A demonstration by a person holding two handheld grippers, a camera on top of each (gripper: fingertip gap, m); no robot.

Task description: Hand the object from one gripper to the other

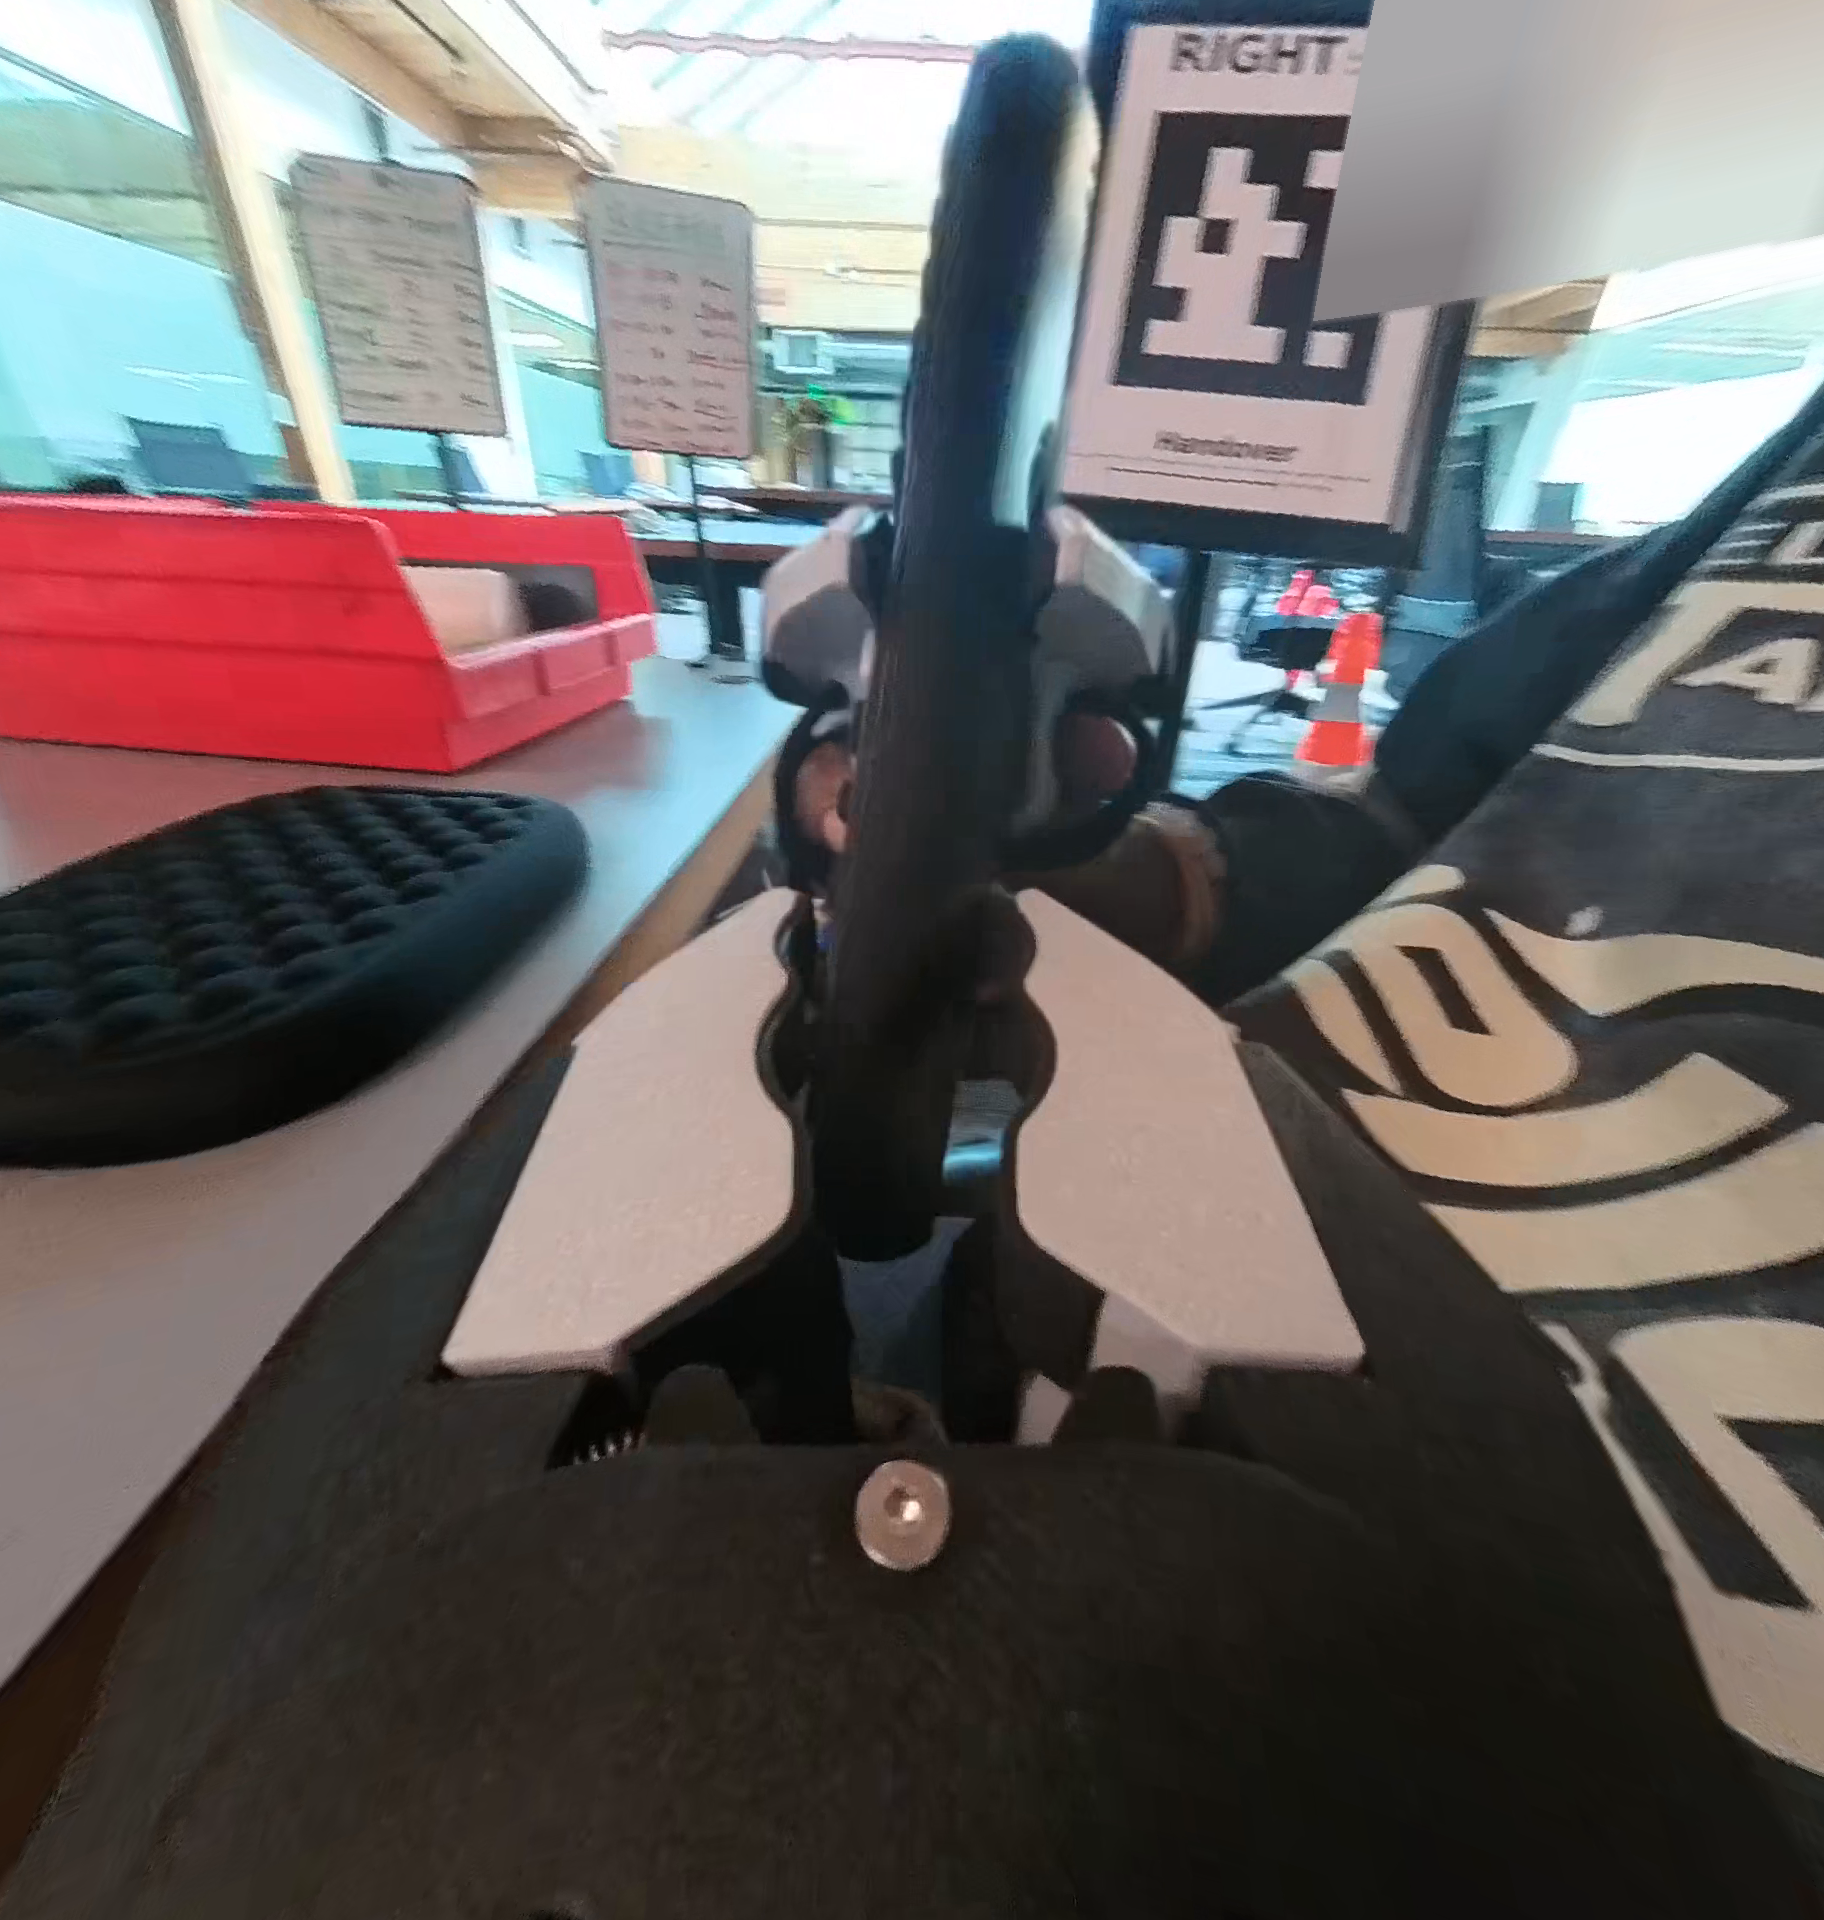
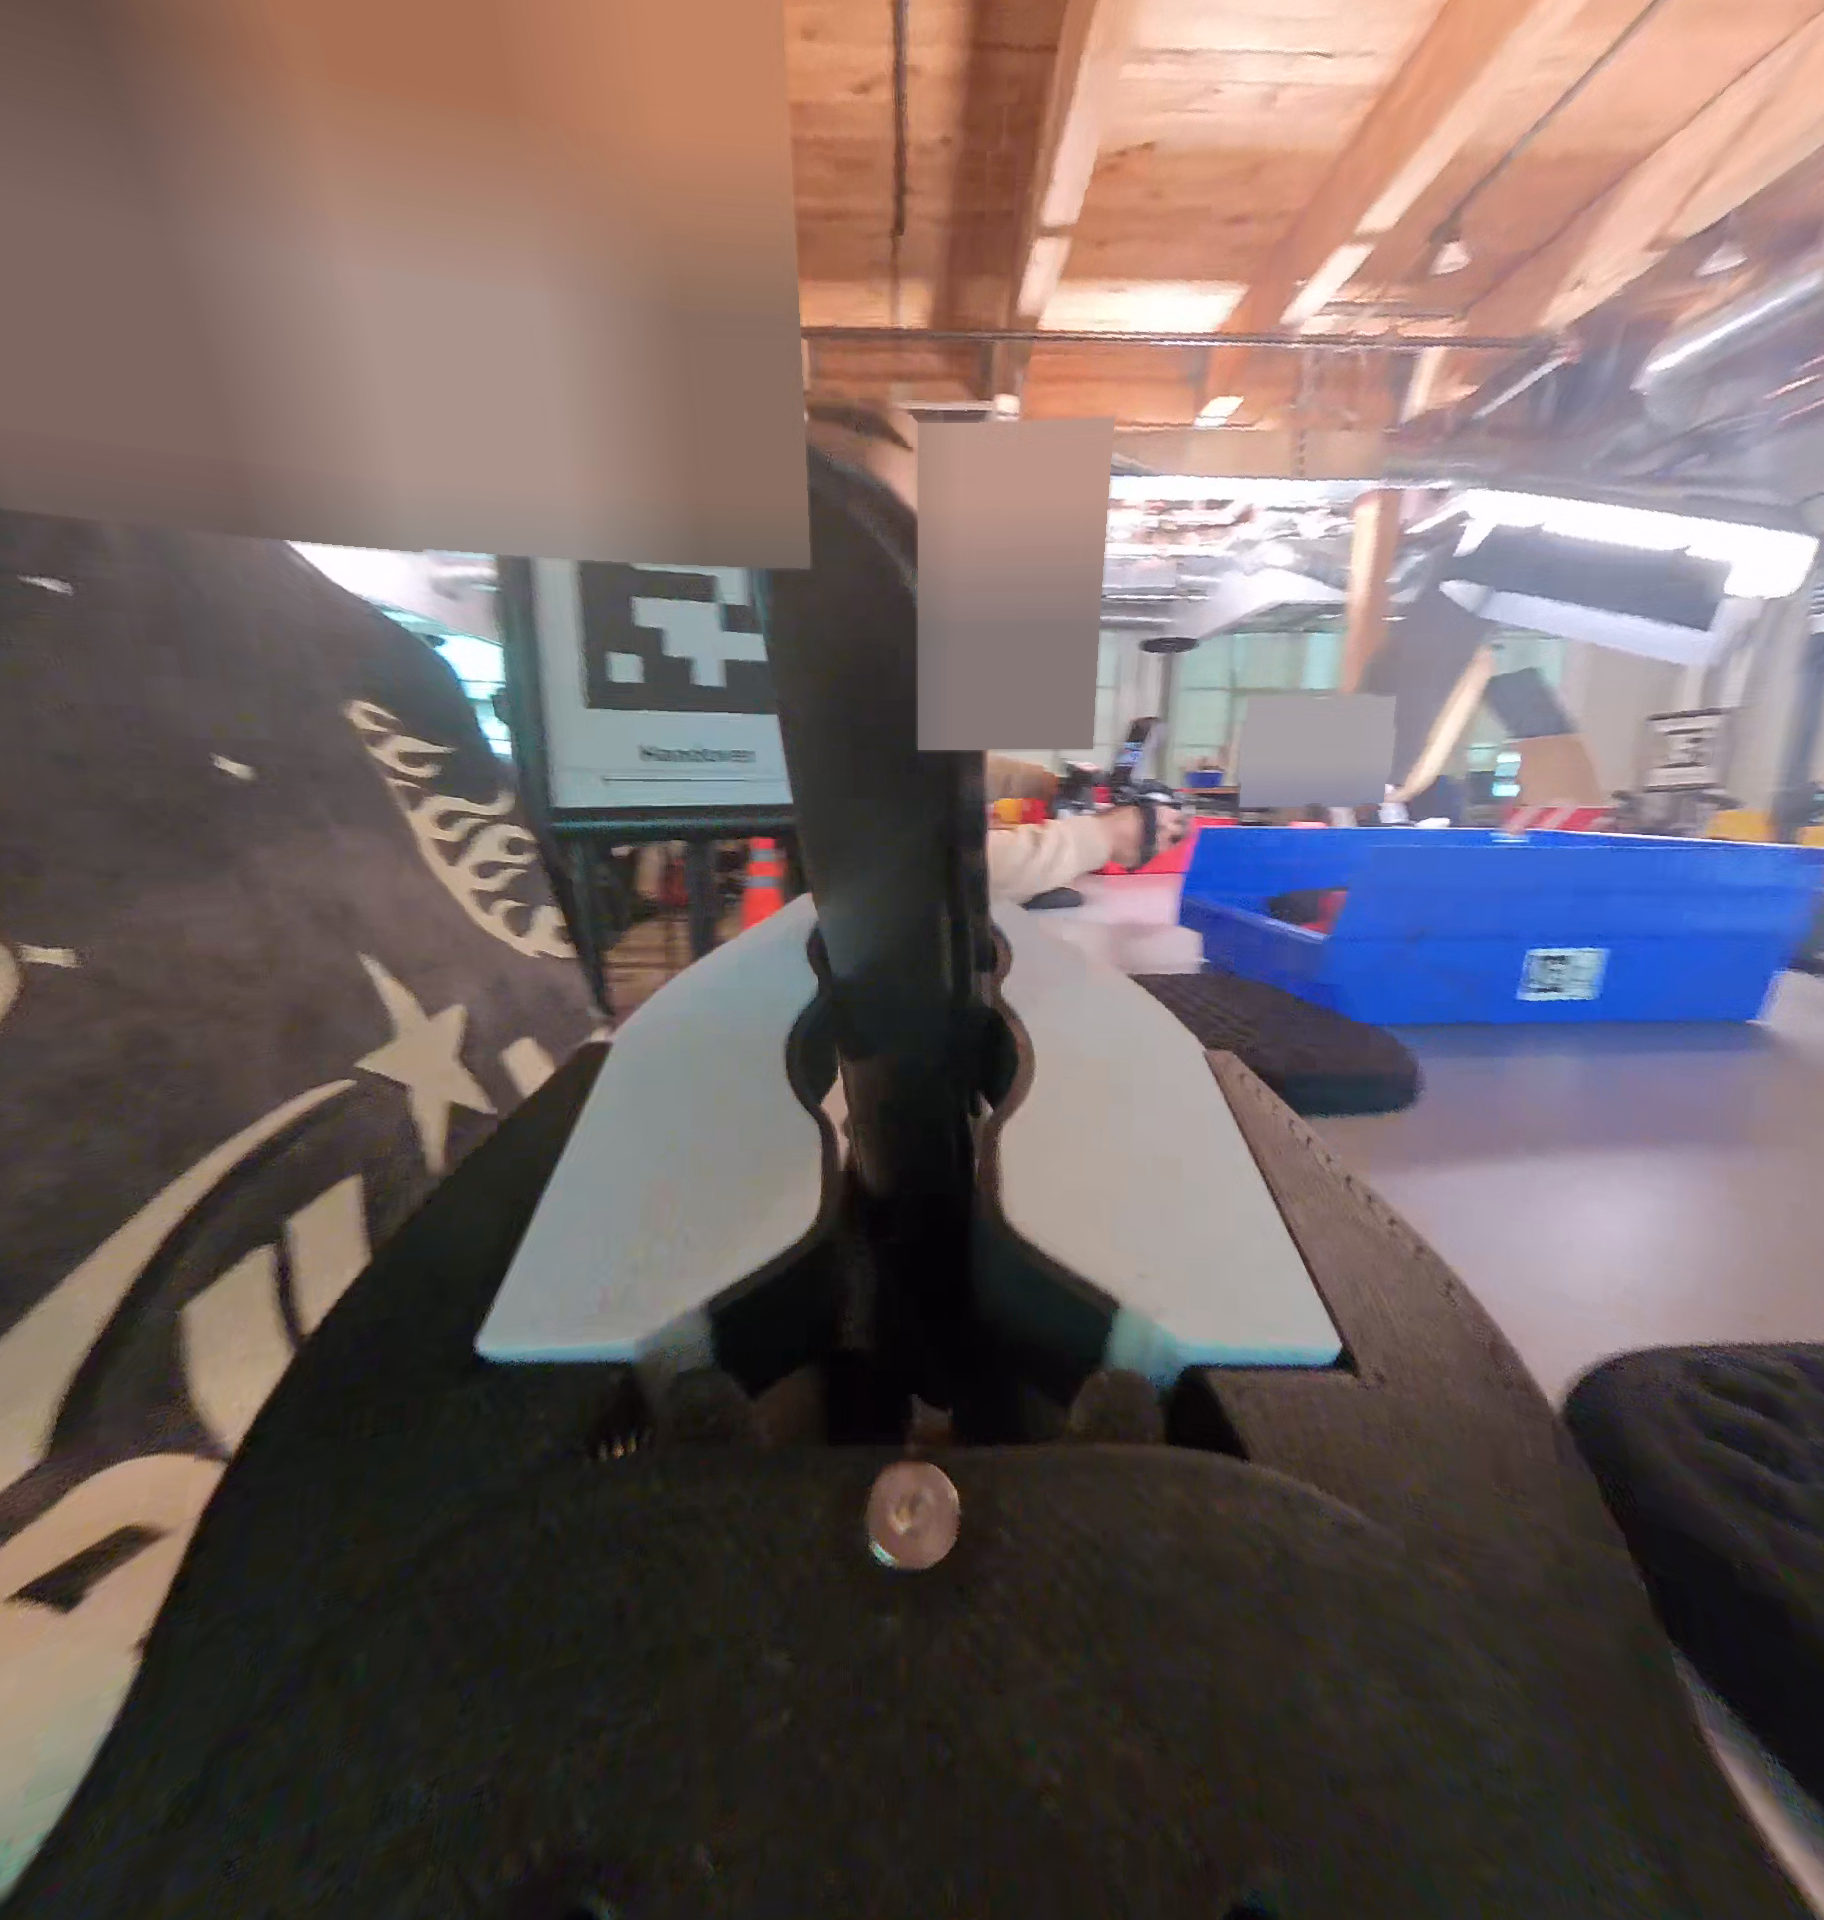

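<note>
A: Currently, mid-handover as we read it. Working left to right in the left wrist view: black dimpled pad (image 1: 233,966) lies on the bench (image 1: 160,1247), red bin (image 1: 295,623) behind it, well apart from our tools. Then the left tongs (image 1: 903,1101), closed onto the lower end of the long black object (image 1: 949,623), which stands nearly upright.

B: And the right tongs (image 1: 965,665)?

A: We see them facing us farther up the same object, one finger on either side of it. The right wrist view agrees: right tongs (image 2: 908,1039) look clamped on the black object (image 2: 887,831). So we judge both tools grip it at once, in the air off the bench edge.

B: Done versus left?

A: Receiving grip appears made; the giving side has not let go. Which side gives, we cannot tell from these views. Remaining: one release, then draw apart.

B: Room to move?

A: Bench edge (image 1: 617,935) runs just left of the left tongs. To our right, a dark printed garment (image 1: 1562,1039) sits close. In the right view, blue bin (image 2: 1510,925) and another black pad (image 2: 1292,1039) stand off to the right. The marker card on its stand (image 1: 1240,260) is near behind the object. We judge that pulling apart along the object's length is safest.
</note>
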